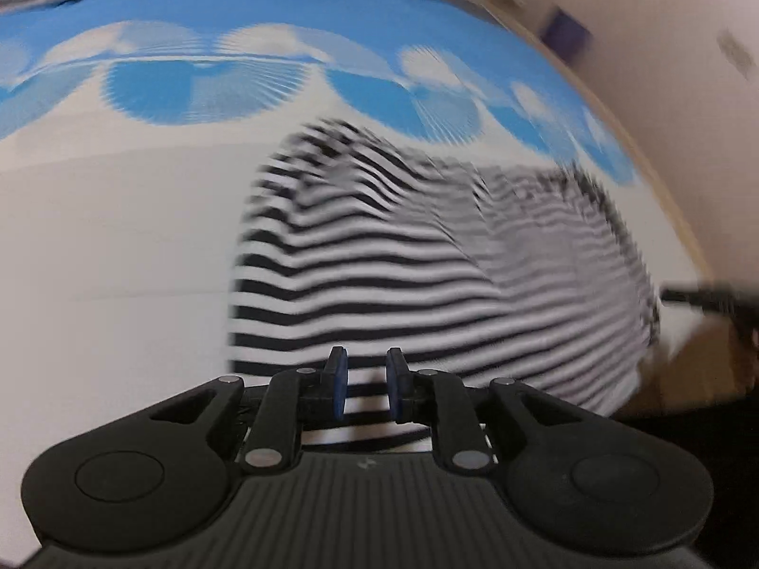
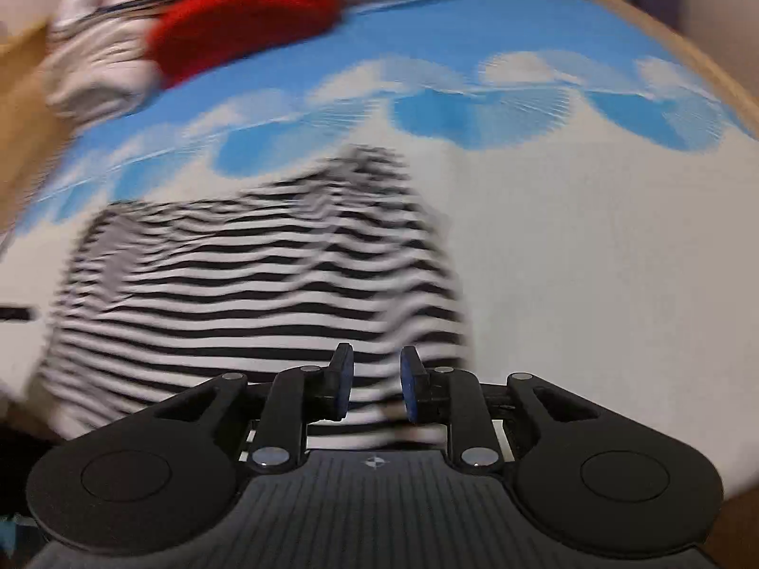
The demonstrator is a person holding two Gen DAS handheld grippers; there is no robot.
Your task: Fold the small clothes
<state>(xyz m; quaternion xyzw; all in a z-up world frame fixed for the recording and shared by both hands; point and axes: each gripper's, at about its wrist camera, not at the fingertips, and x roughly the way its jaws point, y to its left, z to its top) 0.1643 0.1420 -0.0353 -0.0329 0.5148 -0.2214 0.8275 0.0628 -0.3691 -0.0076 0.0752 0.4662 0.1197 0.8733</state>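
Striped garment flat on mat; left tool, right tool both parted, empty.

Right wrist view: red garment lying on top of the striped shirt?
No. The red garment sits at the far edge of the blue-and-white mat, apart from the striped shirt, with mat showing between them.

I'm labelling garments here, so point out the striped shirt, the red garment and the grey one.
striped shirt [image 2: 265, 284]: right wrist view, middle of its body.
red garment [image 2: 246, 14]: right wrist view, centre of the bundle.
grey garment [image 2: 95, 66]: right wrist view, its crumpled middle.
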